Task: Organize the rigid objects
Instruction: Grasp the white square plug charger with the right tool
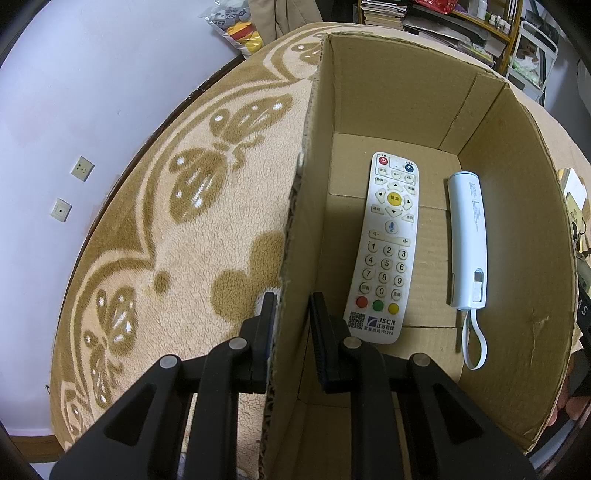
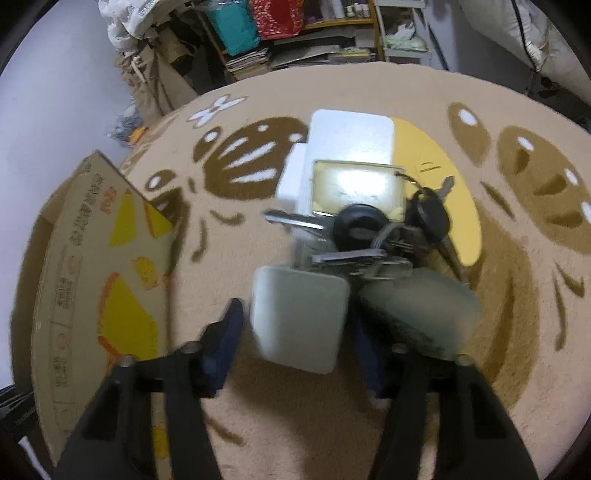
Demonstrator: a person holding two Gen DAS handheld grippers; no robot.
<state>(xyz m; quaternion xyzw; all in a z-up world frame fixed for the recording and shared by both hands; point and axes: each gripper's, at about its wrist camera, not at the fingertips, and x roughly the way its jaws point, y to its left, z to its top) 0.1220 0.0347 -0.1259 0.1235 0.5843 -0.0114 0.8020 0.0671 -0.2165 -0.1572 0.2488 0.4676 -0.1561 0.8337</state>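
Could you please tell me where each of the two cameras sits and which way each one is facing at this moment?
Left wrist: sits on the left gripper, looking down along its fingers astride the cardboard box wall, at the remote control and power bank inside.
Right wrist: sits on the right gripper, looking down at a white block between its open fingers, with keys beyond.
Shared: the box and the patterned blanket.

A pale wall with 2 sockets is seen; cluttered shelves are set behind the patterned worktop.
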